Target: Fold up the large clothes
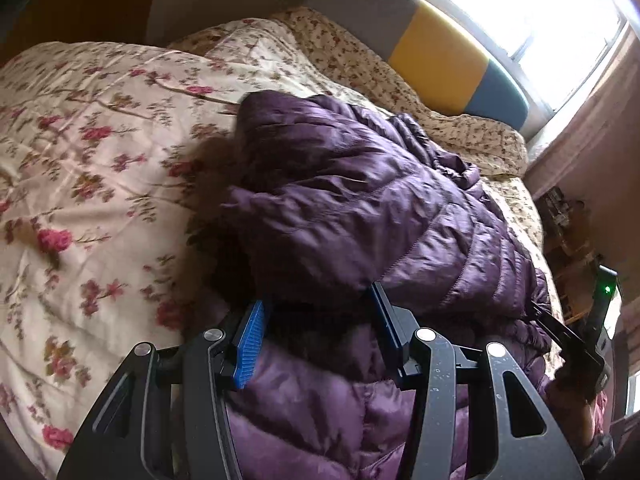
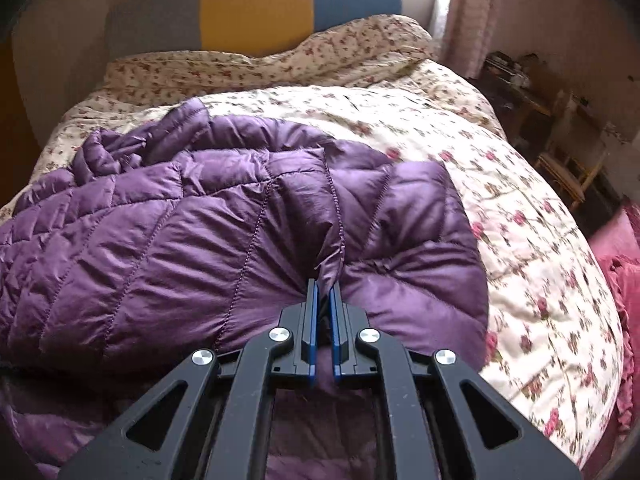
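Purple jacket [image 2: 224, 216] on floral quilt [image 2: 520, 240]; right gripper [image 2: 324, 296] pinches it — left gripper [image 1: 316, 308] clamps a thick fold.

A bed [image 2: 520, 240] covered by a cream quilt printed with pink roses carries a purple quilted puffer jacket [image 2: 200, 220], which lies crumpled across its middle. A finer-flowered bedspread [image 2: 280, 64] bunches near the headboard [image 2: 256, 8].

You have one purple jacket [image 2: 224, 216], one floral quilt [image 1: 100, 140], one headboard [image 2: 256, 8], one chair [image 2: 576, 168] and two grippers: left [image 1: 316, 320], right [image 2: 324, 300].
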`<state>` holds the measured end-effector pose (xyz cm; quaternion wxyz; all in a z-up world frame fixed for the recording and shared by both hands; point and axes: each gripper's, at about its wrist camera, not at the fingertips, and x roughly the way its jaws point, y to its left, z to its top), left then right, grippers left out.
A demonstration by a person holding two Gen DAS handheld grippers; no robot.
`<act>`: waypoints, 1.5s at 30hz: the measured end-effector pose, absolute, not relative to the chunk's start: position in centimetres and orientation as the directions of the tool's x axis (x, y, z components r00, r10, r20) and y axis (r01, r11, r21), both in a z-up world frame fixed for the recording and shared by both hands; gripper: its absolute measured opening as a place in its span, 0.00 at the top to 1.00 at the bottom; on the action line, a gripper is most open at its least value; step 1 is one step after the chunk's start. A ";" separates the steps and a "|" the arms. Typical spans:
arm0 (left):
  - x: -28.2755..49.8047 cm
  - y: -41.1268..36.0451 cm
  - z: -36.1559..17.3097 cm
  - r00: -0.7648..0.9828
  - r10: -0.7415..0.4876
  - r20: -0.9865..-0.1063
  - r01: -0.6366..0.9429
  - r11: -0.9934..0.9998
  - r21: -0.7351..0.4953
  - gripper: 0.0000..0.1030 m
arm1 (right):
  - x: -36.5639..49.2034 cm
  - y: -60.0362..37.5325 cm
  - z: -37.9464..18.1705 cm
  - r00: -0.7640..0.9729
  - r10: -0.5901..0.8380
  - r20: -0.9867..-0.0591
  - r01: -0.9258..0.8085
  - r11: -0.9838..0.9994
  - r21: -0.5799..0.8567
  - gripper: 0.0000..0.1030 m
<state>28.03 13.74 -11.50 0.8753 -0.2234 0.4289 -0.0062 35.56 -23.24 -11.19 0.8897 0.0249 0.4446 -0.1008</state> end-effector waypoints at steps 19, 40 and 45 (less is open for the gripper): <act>31.8 12.9 -7.9 0.689 -0.107 -0.717 -0.180 0.933 -0.312 0.52 | 34.6 -22.8 -7.8 0.660 -0.112 -0.743 0.195 0.981 0.025 0.48; 37.0 11.4 -13.1 0.626 -0.062 -0.778 -0.120 0.977 -0.175 0.52 | 39.0 -19.9 -13.7 0.617 -0.049 -0.785 0.047 0.999 -0.026 0.45; 36.9 11.6 -14.0 0.648 -0.065 -0.759 -0.113 0.977 -0.180 0.52 | 39.0 -19.9 -14.4 0.635 -0.039 -0.772 0.043 0.999 -0.014 0.44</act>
